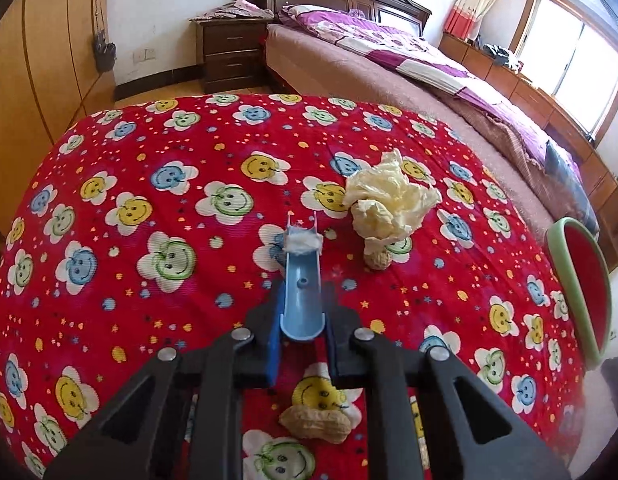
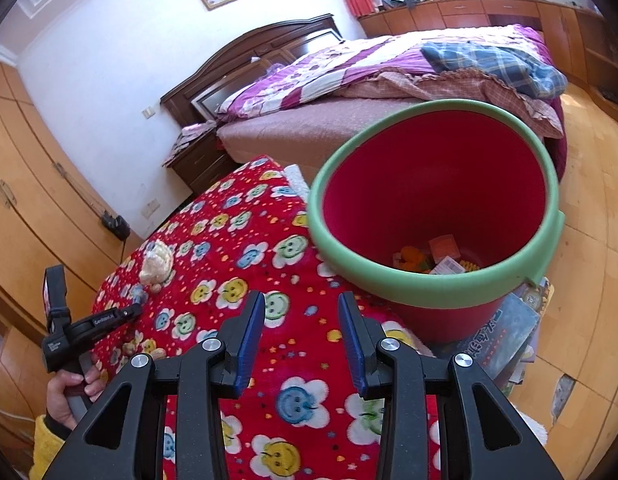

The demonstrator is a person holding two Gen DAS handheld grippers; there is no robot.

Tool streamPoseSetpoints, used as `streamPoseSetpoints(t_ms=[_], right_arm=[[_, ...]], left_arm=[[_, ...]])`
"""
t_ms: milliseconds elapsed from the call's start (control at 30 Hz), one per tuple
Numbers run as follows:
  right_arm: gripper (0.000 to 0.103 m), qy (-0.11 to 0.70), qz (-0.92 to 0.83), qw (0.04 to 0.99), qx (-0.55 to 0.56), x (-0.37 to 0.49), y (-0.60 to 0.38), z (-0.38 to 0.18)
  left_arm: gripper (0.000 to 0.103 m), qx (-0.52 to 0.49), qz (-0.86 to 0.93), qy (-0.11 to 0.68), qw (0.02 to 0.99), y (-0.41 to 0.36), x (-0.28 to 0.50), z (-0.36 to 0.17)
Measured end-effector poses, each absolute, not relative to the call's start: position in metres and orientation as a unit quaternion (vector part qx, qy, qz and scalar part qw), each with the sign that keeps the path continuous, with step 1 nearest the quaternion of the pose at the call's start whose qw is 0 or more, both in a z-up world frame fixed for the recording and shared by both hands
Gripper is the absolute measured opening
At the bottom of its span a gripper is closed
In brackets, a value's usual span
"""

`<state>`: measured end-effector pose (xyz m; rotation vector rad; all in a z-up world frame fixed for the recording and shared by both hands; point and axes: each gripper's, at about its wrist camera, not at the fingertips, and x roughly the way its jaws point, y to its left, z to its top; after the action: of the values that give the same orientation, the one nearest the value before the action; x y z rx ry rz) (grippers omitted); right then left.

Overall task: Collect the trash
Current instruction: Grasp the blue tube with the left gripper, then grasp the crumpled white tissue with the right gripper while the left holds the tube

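My left gripper point(image 1: 303, 340) is shut on a light blue plastic scoop-shaped piece point(image 1: 302, 280) with a white tuft point(image 1: 303, 243) at its far end, held over the red smiley-flower cloth point(image 1: 149, 208). A crumpled cream tissue point(image 1: 389, 202) lies just beyond to the right, with a peanut shell point(image 1: 378, 258) below it. Another peanut shell point(image 1: 316, 424) lies under the gripper. My right gripper point(image 2: 301, 340) is open and empty, near the red bin with a green rim point(image 2: 437, 216), which holds scraps. The left gripper point(image 2: 109, 318) also shows in the right wrist view.
The bin's edge point(image 1: 581, 292) shows at the right of the left wrist view. The bin stands on stacked books point(image 2: 505, 332) beside the table. A bed point(image 2: 349, 92), a nightstand point(image 1: 233, 54) and wooden wardrobes point(image 2: 25, 184) surround the table.
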<state>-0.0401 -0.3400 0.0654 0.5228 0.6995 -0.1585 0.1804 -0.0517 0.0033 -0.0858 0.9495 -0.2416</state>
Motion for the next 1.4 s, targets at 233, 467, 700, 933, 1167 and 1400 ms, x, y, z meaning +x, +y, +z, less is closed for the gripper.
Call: streamPoseSetpoints(t_ms=[233, 467, 700, 933, 1167, 1400], right_arm=[[0.039, 0.358, -0.043, 0.905, 0.227, -0.013, -0.313, 0.075], [0.05, 0.378, -0.011, 0.905, 0.195, 0.031, -0.27, 0.079], [0.059, 0.387, 0.027, 0.906, 0.167, 0.08, -0.231, 0.077], [0.069, 0.399, 0.031, 0.905, 0.149, 0.124, -0.199, 0.069], [0.069, 0.419, 0.036, 0.898, 0.128, 0.17, -0.168, 0.045], [0.069, 0.439, 0.046, 0.886, 0.143, 0.192, -0.157, 0.026]], left_arm=[[0.017, -0.057, -0.096, 0.437, 0.892, -0.016, 0.182, 0.026], [0.017, -0.063, -0.042, 0.426, 0.901, 0.031, 0.196, 0.034], [0.017, -0.09, -0.007, 0.427, 0.9, 0.06, 0.204, 0.018], [0.017, -0.108, -0.005, 0.427, 0.898, 0.064, 0.206, 0.002], [0.017, -0.109, -0.018, 0.427, 0.897, 0.056, 0.205, -0.003], [0.017, -0.114, -0.02, 0.428, 0.896, 0.052, 0.206, -0.006]])
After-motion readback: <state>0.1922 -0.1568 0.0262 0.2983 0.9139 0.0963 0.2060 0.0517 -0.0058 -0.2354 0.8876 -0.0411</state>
